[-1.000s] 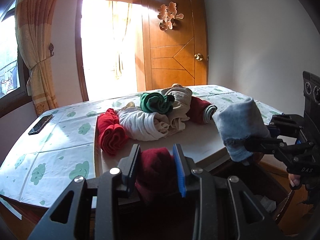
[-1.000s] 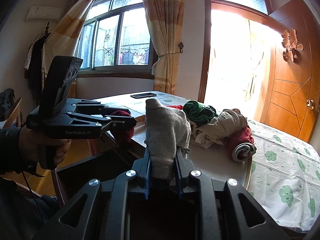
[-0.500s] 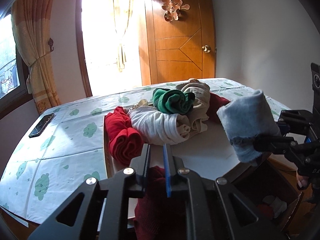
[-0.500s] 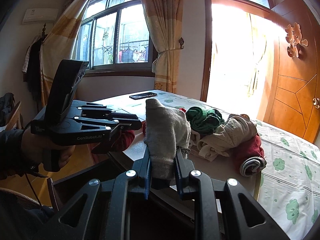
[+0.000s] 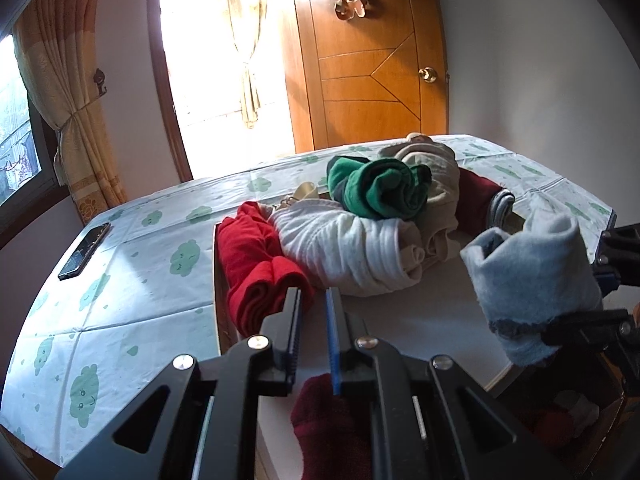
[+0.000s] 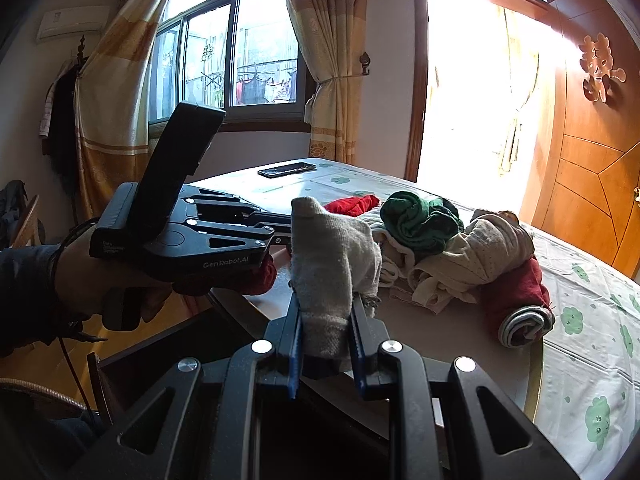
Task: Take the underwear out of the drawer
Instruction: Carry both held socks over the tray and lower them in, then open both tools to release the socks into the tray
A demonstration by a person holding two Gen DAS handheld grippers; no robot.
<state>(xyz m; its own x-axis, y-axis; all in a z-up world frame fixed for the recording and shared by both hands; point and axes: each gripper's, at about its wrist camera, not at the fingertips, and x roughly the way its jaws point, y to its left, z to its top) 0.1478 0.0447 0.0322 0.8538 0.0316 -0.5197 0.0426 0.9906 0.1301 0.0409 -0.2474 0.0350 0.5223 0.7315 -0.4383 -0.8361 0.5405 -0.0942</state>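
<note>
1. Hand-held gripper, left [image 5: 314, 320]: the jaws stand together, with only a thin slit between the pads and no cloth between the tips. It hangs over the near edge of the white surface [image 5: 420, 320].
2. A maroon underwear roll [image 5: 328, 420] sits directly under the left hand-held gripper at that near edge. Whether the roll is gripped further back or merely lies there cannot be told.
3. Hand-held gripper, right [image 6: 324, 320]: the jaws are clamped on a grey underwear roll [image 6: 332, 264]. The roll stands upright between the pads, off the surface and above its near edge.
4. The drawer [image 5: 580, 420] is open below the near edge of the surface. Pieces of cloth lie inside it; their kind cannot be made out.
5. Pile at the middle of the surface:
   - a red roll [image 5: 256, 276] on the left side;
   - a white roll [image 5: 360, 256] touching it;
   - a green roll [image 5: 380, 188] on top;
   - a beige piece [image 5: 436, 184] beside the green roll;
   - a dark red roll with a striped band [image 6: 520, 304] on the right side.
6. A cloud-print cloth [image 5: 120, 320] covers the area around the white surface. A phone [image 5: 84, 252] lies flat on it near the far left corner, well apart from the pile.
7. A person's hand [image 6: 116, 280] grips the handle of the left hand-held gripper.
</note>
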